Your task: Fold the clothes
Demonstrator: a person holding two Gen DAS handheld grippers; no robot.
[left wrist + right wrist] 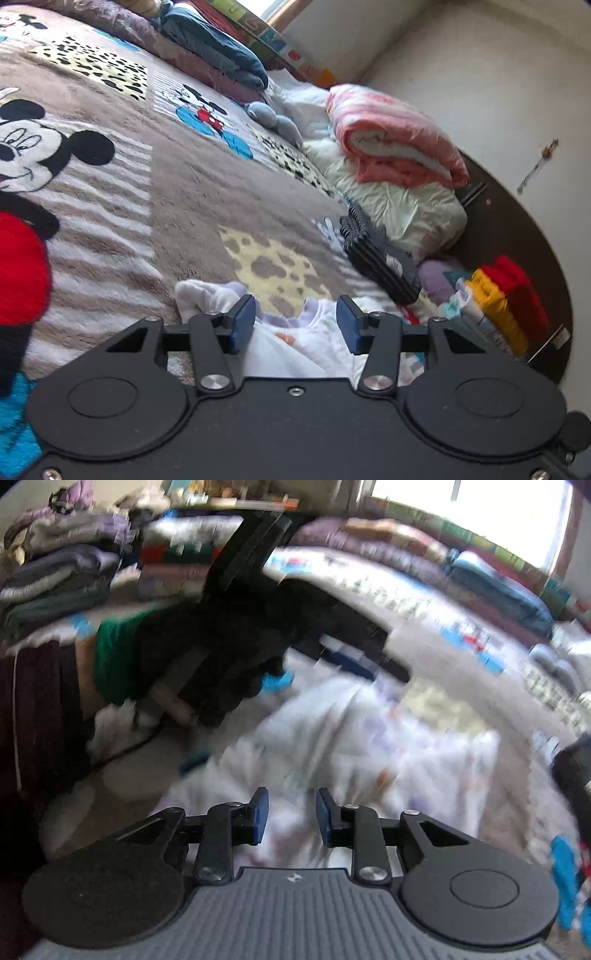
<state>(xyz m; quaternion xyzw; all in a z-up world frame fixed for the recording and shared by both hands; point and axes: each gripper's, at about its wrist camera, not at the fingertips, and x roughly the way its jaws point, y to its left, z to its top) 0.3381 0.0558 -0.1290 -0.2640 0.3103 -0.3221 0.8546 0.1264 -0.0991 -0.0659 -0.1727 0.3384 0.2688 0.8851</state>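
Over blanket [177, 206]: white garment [303, 347] lies spread.
Left gripper [295, 325]: low above garment collar, pads wide apart, empty.
Right gripper [289, 816]: above garment [351, 746], moderately parted, empty.

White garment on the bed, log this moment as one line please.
garment: white, crumpled on blanket | left tool: open, over garment | right tool: open, over garment, view blurred | fold: not started
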